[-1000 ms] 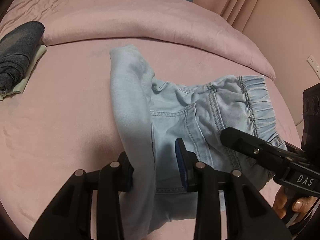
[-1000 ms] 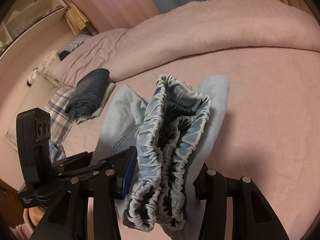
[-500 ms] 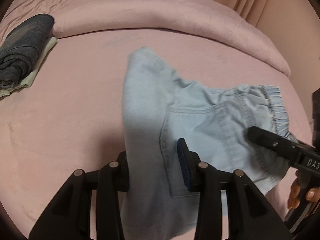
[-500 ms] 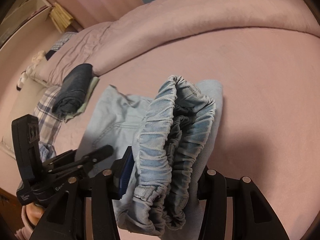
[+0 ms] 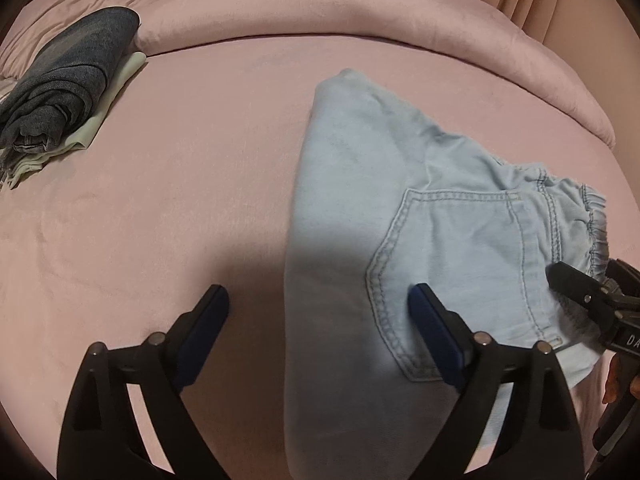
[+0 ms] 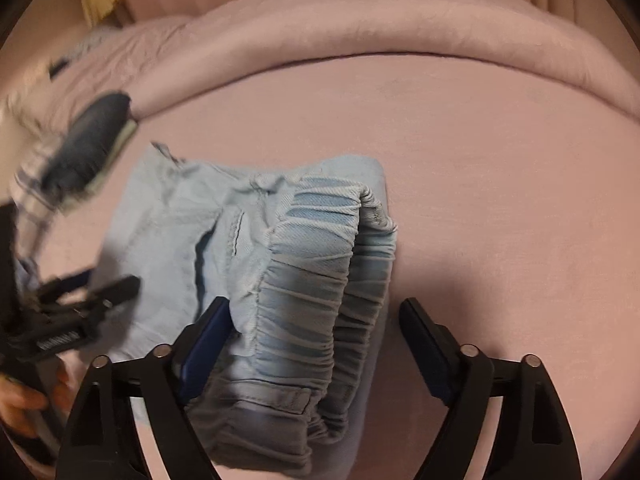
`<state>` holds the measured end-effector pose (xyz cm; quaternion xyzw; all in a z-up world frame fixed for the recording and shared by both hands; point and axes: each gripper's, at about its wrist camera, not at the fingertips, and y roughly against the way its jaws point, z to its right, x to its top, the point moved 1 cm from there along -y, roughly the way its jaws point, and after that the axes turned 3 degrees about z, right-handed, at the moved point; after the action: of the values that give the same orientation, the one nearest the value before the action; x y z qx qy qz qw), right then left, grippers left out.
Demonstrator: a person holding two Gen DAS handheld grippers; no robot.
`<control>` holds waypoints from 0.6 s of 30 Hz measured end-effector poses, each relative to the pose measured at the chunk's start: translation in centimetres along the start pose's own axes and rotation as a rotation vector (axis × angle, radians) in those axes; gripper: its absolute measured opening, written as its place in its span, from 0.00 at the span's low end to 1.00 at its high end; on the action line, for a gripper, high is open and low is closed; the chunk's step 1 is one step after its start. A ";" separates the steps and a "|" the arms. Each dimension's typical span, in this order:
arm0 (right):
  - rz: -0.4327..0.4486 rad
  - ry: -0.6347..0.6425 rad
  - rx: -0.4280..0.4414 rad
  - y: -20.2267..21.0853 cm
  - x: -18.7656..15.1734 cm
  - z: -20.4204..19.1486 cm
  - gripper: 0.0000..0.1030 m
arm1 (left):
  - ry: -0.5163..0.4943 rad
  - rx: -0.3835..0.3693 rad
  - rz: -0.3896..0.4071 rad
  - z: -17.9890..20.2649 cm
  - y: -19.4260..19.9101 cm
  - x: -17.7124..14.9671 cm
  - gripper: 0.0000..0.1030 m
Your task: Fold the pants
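Light blue denim pants (image 5: 360,220) lie folded on the pink bed (image 5: 180,200), back pocket up and elastic waistband at the right. My left gripper (image 5: 320,312) is open, its fingers standing apart over the folded edge nearest me. In the right wrist view the gathered waistband (image 6: 320,280) lies between the spread fingers of my right gripper (image 6: 316,320), which is open; its left pad touches the cloth. The right gripper also shows at the right edge of the left wrist view (image 5: 580,292), and the left gripper at the left of the right wrist view (image 6: 80,296).
A folded dark denim garment on a pale green cloth (image 5: 68,84) lies at the far left of the bed. A rolled pink duvet (image 5: 360,12) runs along the back. A plaid cloth (image 6: 32,184) lies at the left.
Both grippers have opened and let go of the pants. The pants have dropped flat onto the bed, and the views have shifted right.
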<state>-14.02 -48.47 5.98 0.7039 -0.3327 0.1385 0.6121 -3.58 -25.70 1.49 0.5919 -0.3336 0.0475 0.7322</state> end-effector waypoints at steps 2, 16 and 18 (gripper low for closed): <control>-0.002 -0.022 0.015 0.5 0.1 0.2 0.84 | 0.006 -0.001 -0.003 0.0 0.4 0.0 0.92; 0.004 -0.112 0.017 3.1 -1.7 2.3 0.84 | 0.012 0.055 0.014 -0.1 3.3 -2.2 0.98; 0.016 -0.080 0.005 4.2 -1.7 1.5 0.84 | -0.011 0.072 0.029 0.3 4.2 -2.3 0.98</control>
<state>-18.24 -49.52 7.83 0.7078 -0.3623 0.1161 0.5952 -7.47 -24.02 3.71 0.6133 -0.3443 0.0669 0.7077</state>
